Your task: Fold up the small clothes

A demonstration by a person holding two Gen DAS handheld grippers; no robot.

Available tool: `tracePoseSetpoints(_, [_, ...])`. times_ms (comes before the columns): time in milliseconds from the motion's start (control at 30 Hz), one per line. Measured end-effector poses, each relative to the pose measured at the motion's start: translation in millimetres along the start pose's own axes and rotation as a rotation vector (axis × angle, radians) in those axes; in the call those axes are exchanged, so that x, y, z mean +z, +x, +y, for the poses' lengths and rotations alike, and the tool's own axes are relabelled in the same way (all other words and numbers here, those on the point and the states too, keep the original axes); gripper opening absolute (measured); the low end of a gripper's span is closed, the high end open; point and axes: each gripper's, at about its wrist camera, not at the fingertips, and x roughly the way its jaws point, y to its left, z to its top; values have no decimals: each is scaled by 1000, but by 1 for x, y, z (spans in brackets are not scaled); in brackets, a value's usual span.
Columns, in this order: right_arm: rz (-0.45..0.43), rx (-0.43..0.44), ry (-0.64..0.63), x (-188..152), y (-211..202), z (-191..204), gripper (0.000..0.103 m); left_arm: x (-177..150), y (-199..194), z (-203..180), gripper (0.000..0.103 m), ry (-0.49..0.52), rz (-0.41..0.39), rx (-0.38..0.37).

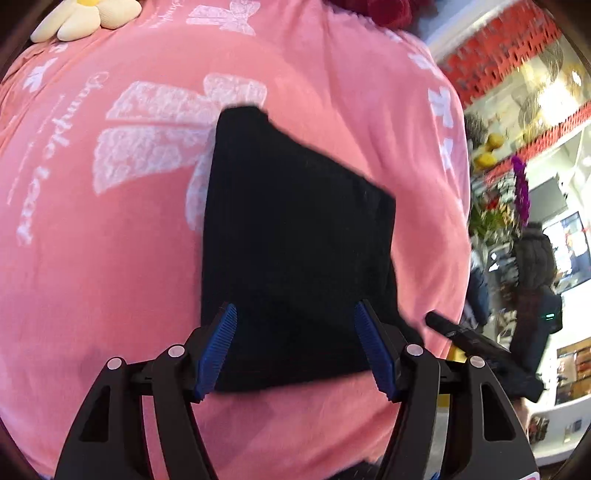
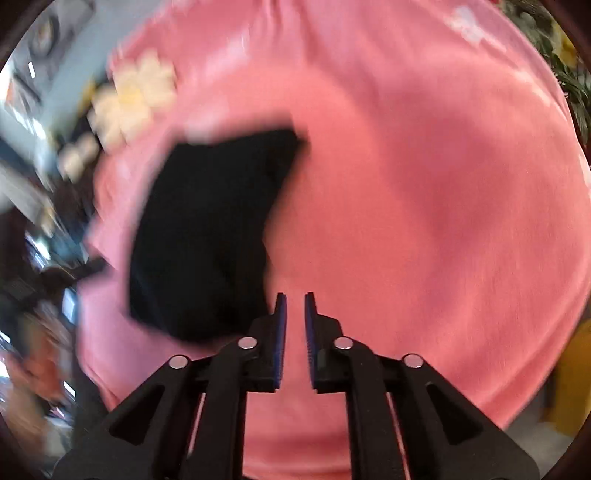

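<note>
A small black garment (image 1: 295, 236) lies folded flat on a pink cloth with white bow prints (image 1: 110, 258). My left gripper (image 1: 295, 332) is open, its blue-padded fingers (image 1: 218, 347) spread wide over the garment's near edge, holding nothing. In the blurred right wrist view the black garment (image 2: 207, 236) lies to the left on the pink cloth (image 2: 424, 221). My right gripper (image 2: 295, 314) is beside the garment's right edge, its jaws nearly together with a narrow gap and nothing between them.
A cream plush flower (image 1: 85, 18) sits at the far left of the cloth and shows in the right wrist view (image 2: 133, 96) too. The other gripper's black body (image 1: 480, 350) is at the right. A shop interior with a person (image 1: 532, 280) lies beyond the cloth's right edge.
</note>
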Motion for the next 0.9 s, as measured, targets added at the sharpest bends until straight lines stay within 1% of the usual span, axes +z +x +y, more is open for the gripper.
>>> tracePoseSetpoints(33, [-6,17,2,16,5,1,32,15,3,3,67,-22,-25,-19])
tracePoseSetpoints(67, [-13,28,6,37,17,2,50,27,7,7,72,-40,-37,-31])
tracePoseSetpoints(100, [-20,11,15,49,28,1,56,40,12,12,78,-64,-43,-26])
tracePoseSetpoints(133, [-11,9,34,63,44,-2,63,56,23,22,78,-103,-40,-27])
tracePoseSetpoints(167, [11,34,59,74,61,-5,64,67,33,29,78,-128,-27,-26])
tracePoseSetpoints(200, [23,57,79,77,71,-9,64,82,50,41,78,-184,5,-6])
tracePoseSetpoints(233, [44,86,101,82,86,-11,64,90,61,48,78,-209,26,-13])
tracePoseSetpoints(267, [68,100,101,85,97,-11,45,98,74,55,77,-220,45,-30])
tracePoseSetpoints(300, [91,83,63,90,107,-3,26,103,84,61,62,-224,60,-31])
tracePoseSetpoints(333, [63,59,-3,95,102,12,7,106,88,63,37,-221,70,-27])
tracePoseSetpoints(367, [27,71,-40,96,95,23,6,108,85,65,29,-218,67,-25])
tracePoseSetpoints(400, [-37,111,-106,99,72,41,6,110,73,64,20,-211,37,-61])
tracePoseSetpoints(433, [-101,111,-179,101,52,57,6,109,58,62,18,-202,-1,-85])
tracePoseSetpoints(467, [-153,98,-246,103,40,68,6,108,37,57,17,-178,-64,-84])
tracePoseSetpoints(500, [-194,80,-293,105,37,72,6,108,24,53,15,-143,-112,-58])
tracePoseSetpoints(533, [-202,47,-308,109,44,71,7,110,19,50,16,-121,-133,-30])
tracePoseSetpoints(567, [-171,-10,-307,111,59,63,13,113,22,49,20,-101,-132,12])
tracePoseSetpoints(600, [-77,-89,-267,115,89,46,15,115,30,50,42,-91,-108,27])
tracePoseSetpoints(633, [-15,-142,-211,114,107,31,16,116,47,53,52,-92,-42,54])
tracePoseSetpoints(667, [36,-165,-130,108,114,17,16,114,56,57,48,-108,-1,83])
tracePoseSetpoints(700, [22,-128,-92,100,107,10,16,109,59,60,46,-126,24,86])
tracePoseSetpoints(733, [-5,-85,-64,90,93,5,16,98,52,61,48,-134,24,32])
tracePoseSetpoints(767, [-19,-58,-45,80,80,3,25,92,46,59,50,-128,17,16])
tracePoseSetpoints(800, [-27,-39,-24,67,66,0,33,83,39,55,54,-107,5,17])
tracePoseSetpoints(833, [-35,-25,-5,55,55,-2,50,68,29,49,64,-84,0,32])
tracePoseSetpoints(867, [-32,-11,16,38,44,-6,62,58,25,46,69,-74,2,29])
tracePoseSetpoints(900, [-17,2,42,28,42,-8,63,47,23,44,76,-68,11,24])
